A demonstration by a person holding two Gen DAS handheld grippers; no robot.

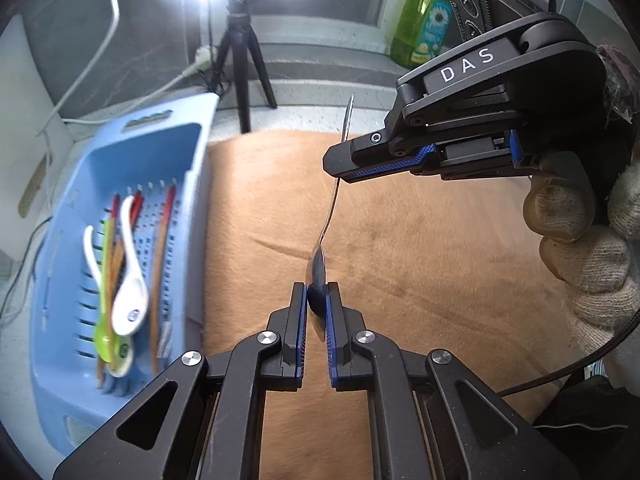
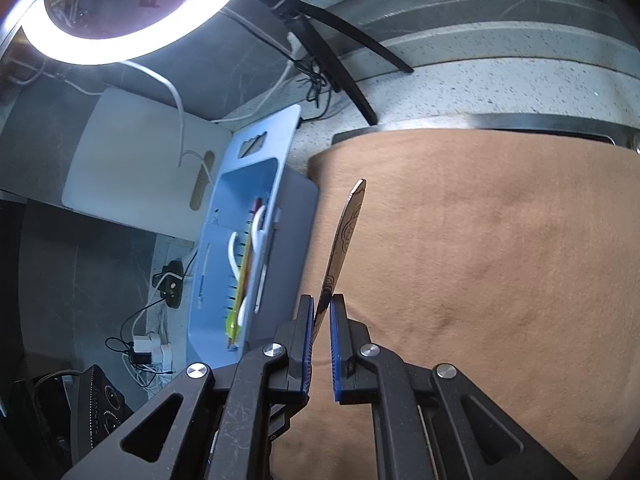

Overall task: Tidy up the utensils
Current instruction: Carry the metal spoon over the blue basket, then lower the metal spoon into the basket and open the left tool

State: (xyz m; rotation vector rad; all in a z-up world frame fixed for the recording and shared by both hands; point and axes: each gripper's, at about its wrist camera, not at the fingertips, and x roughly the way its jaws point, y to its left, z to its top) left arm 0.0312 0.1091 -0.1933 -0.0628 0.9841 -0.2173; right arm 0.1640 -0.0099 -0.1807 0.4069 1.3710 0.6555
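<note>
The left gripper [image 1: 317,300] pinches the bowl of a metal spoon [image 1: 329,216], and the right gripper [image 1: 338,168] clamps its handle — both shut tight on it. The spoon hangs above the brown cloth [image 1: 440,240], beside the blue basket [image 1: 160,148] holding white ceramic spoons [image 1: 130,304] and chopsticks [image 1: 160,264].

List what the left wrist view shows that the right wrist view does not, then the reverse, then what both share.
Only the left wrist view: the spoon's bowl pinched by the left gripper, the right gripper from outside clamping the handle, a gloved hand, a green bottle.

Only the right wrist view: the patterned handle up close, a white board, chargers on the floor.

Both: the blue basket of utensils, the brown cloth, the ring light, the tripod.
</note>
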